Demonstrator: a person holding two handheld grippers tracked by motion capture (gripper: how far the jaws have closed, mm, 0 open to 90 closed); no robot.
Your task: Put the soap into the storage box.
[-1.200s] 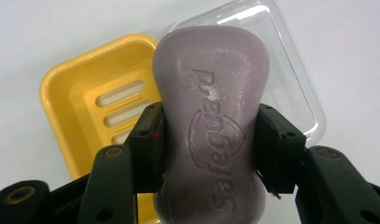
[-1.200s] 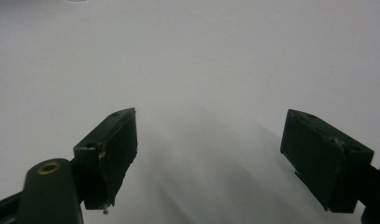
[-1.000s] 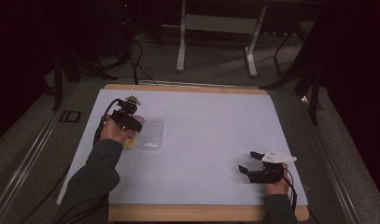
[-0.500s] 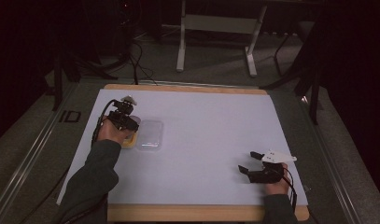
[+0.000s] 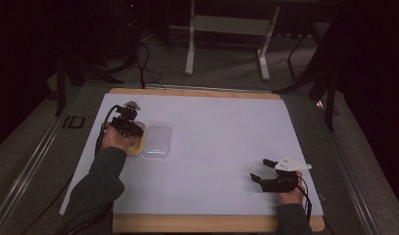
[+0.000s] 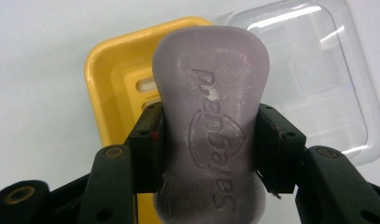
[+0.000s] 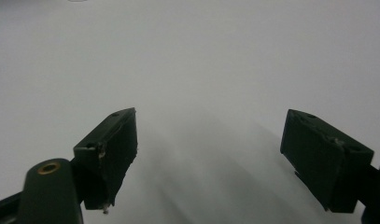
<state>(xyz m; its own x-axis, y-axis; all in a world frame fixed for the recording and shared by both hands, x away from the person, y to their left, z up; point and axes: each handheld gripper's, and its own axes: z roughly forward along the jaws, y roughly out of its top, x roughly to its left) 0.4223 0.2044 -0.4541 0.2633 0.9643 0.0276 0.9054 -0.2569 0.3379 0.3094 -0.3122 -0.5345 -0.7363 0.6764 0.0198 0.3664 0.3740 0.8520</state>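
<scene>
L gripper (image 6: 208, 154) pinches purple soap (image 6: 210, 116) over yellow dish (image 6: 117, 74), clear lid (image 6: 313, 70) beside. R gripper (image 7: 208, 154) wide open, holds nothing; bare counter (image 5: 221, 132) around.

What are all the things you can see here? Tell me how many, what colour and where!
soap bar: one, pale purple, clamped in the left gripper above the yellow dish
soap dish: one, yellow, on the left part of the table, under the soap
clear lid: one, see-through, lying right beside the dish
table: one, white top with wooden edge
metal stand: one, grey, on the floor behind the table
left gripper: one, black, shut on the soap bar
right gripper: one, black, open, near the table's front right corner
sleeves: two, dark, coming in from the bottom
</scene>
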